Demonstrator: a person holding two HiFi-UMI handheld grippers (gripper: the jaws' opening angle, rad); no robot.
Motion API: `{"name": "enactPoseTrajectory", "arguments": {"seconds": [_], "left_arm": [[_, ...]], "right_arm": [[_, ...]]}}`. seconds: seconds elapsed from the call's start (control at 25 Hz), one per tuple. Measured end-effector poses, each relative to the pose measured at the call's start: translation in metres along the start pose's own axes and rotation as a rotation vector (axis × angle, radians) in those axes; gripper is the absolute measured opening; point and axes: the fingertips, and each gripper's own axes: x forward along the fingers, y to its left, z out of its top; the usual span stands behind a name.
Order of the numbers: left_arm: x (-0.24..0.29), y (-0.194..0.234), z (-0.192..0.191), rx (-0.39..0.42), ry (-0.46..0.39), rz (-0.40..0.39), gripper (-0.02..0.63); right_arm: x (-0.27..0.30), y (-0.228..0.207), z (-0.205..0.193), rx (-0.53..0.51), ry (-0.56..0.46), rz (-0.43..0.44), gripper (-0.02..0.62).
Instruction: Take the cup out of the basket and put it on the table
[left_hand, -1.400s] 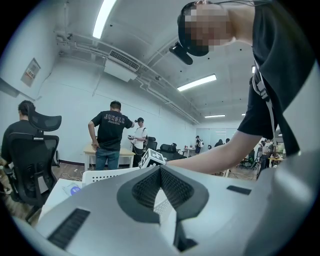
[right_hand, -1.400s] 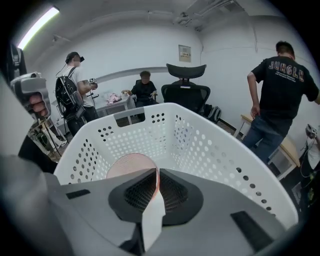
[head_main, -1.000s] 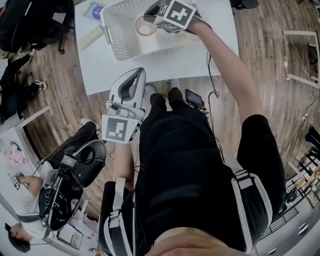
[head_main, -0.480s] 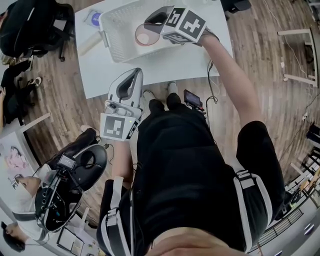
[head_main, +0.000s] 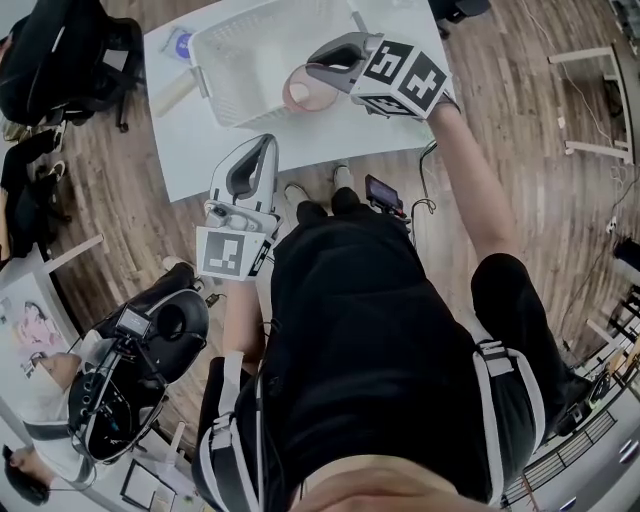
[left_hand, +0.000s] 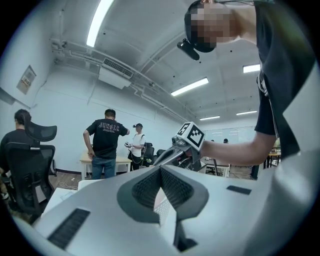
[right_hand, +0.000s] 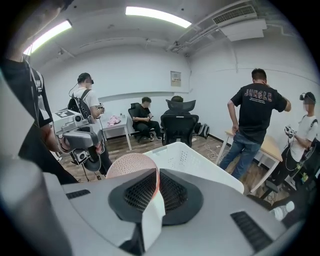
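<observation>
In the head view a pink cup (head_main: 303, 92) hangs above the near right corner of the white mesh basket (head_main: 235, 60), mouth toward me. My right gripper (head_main: 313, 73) is shut on its rim. Seen from the right gripper view, the cup's textured wall (right_hand: 130, 165) is pinched between the jaws, with the basket (right_hand: 197, 160) behind it. My left gripper (head_main: 267, 142) hovers at the front edge of the white table (head_main: 200, 150), jaws together with nothing in them. The left gripper view shows its shut gripper (left_hand: 161, 170) and, beyond it, the right gripper's marker cube (left_hand: 191, 136).
A small bottle with a blue cap (head_main: 181, 45) and a pale cylinder (head_main: 172, 95) lie on the table left of the basket. Black bags (head_main: 55, 50) and an office chair (head_main: 150, 330) stand on the wooden floor to the left. People stand and sit around the room.
My right gripper has lifted the cup and carried it right, from inside the basket to above its near right corner. The left gripper has stayed put.
</observation>
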Motion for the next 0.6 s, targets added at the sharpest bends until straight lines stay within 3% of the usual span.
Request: {"name": "enactPoseTrajectory", "arguments": {"seconds": [0.6], "left_arm": [[0.015, -0.029, -0.004, -0.011, -0.010, -0.039, 0.020]], "right_arm": [[-0.044, 0.028, -0.059, 0.103, -0.028, -0.070, 0.035]]}}
